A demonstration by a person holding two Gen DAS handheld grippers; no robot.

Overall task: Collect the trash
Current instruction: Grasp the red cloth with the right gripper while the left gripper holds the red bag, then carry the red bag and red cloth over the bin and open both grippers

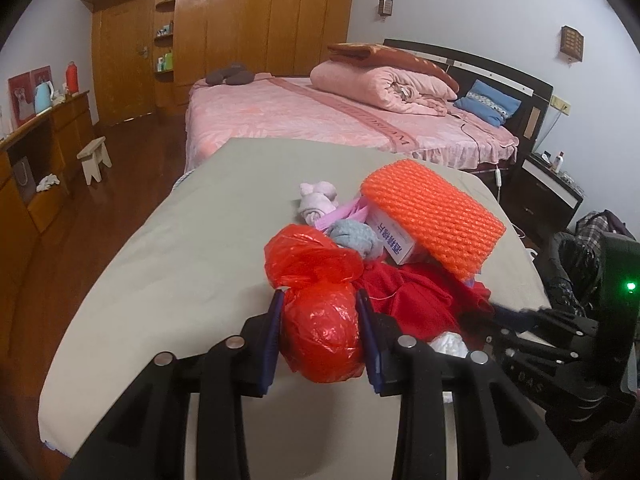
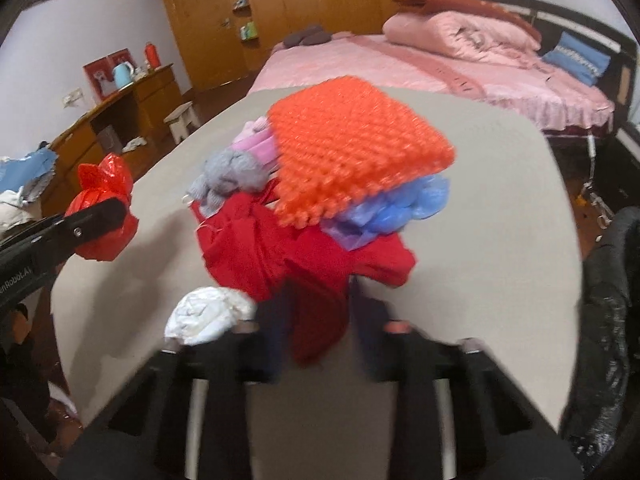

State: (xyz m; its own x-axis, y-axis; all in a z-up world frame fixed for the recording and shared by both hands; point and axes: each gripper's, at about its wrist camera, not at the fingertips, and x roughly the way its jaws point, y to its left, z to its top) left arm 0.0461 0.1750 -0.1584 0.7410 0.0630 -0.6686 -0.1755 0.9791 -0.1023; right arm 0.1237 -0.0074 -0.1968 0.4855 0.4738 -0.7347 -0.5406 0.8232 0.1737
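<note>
Gripping one red bag (image 1: 320,332), left gripper (image 1: 320,320); right gripper (image 2: 318,312) pinching one red cloth (image 2: 304,256).

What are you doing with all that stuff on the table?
Someone is tidying up trash with a gripper in each hand. The left gripper is squeezing a knotted red plastic bag, held up off the table. The right gripper has red cloth between its fingers at the near edge of the pile. The rest is still heaped there: an orange foam net, a blue bag, a grey sock and a white wad.
</note>
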